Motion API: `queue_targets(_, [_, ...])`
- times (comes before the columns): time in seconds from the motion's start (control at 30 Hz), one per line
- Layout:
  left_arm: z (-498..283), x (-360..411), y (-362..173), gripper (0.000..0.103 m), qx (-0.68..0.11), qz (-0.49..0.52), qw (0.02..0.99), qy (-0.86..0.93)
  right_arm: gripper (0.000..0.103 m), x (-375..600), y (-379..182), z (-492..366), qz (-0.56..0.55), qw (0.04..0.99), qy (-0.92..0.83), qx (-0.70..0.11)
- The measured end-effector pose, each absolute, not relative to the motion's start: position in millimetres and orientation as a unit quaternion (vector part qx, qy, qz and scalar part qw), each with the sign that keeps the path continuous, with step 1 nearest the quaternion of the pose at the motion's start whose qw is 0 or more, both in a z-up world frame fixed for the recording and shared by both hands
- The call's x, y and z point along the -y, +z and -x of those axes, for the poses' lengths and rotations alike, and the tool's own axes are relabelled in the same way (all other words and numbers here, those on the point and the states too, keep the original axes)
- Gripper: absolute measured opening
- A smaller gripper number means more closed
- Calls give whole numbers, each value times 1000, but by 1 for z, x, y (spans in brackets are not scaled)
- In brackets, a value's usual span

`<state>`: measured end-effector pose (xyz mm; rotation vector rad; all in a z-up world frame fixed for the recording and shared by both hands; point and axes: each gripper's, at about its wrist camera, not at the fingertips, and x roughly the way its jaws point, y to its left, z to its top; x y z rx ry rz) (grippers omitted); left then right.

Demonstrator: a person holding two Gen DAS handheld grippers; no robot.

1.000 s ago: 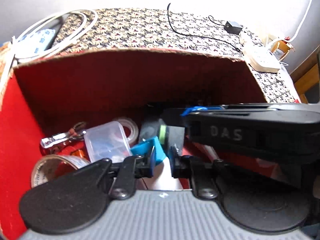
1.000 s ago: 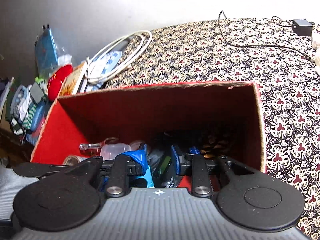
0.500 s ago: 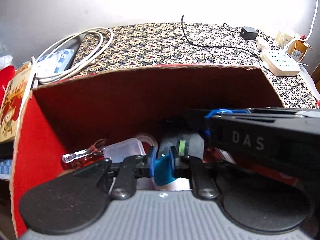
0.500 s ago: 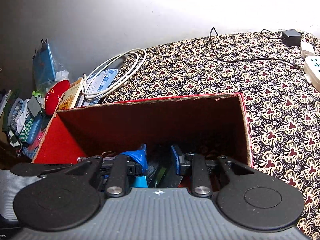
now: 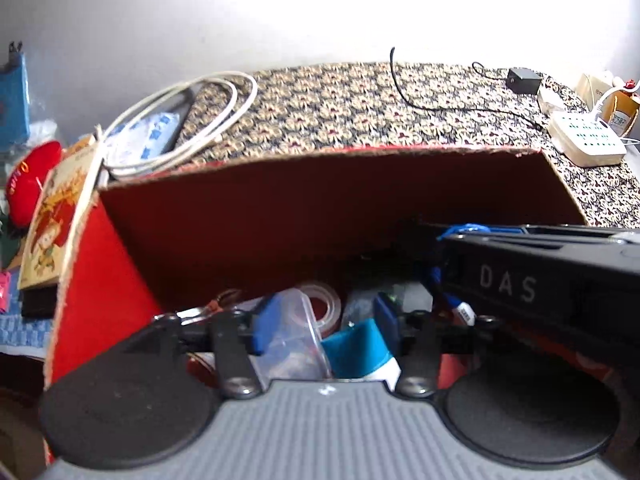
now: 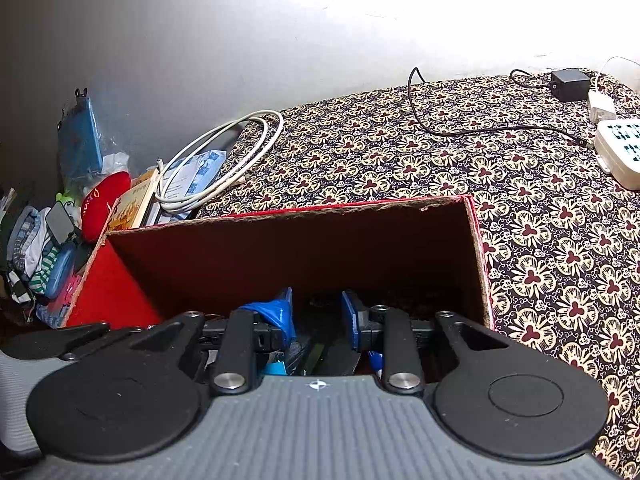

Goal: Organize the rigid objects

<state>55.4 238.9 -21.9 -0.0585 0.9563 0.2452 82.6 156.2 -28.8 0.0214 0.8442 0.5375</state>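
Note:
A red cardboard box (image 5: 320, 156) (image 6: 320, 210) sits on the patterned cloth, and both grippers reach into it. My left gripper (image 5: 326, 322) has its jaws opening. A teal-capped white item (image 5: 356, 350) lies loose by the right pad, and a clear plastic container (image 5: 292, 332) sits lower between the fingers. Neither is pressed. A tape roll (image 5: 324, 304) and a metal clip (image 5: 196, 312) lie deeper in the box. My right gripper (image 6: 318, 320) hangs over the box's dark inside with a gap between its pads and nothing seen in it. Its black casing marked DAS (image 5: 508, 288) crosses the left wrist view.
A coiled white cable (image 5: 192, 120) (image 6: 224, 160) lies behind the box's left corner, beside a picture book (image 5: 52, 220) and a red plush (image 5: 32, 176). A white power strip (image 5: 588, 140) (image 6: 624, 152), a black adapter (image 6: 570, 84) and its thin cord lie at the far right.
My left jaws were shut on the teal-capped item and have now spread wide off it. Both views have tilted up, showing more wall and cloth beyond the box.

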Motion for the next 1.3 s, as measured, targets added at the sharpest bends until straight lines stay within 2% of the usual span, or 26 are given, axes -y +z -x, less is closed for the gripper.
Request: queue_targets(1.3, [-54, -239, -19, 56, -453, 16, 877, 162, 10, -157, -31, -87, -6, 869, 269, -415])
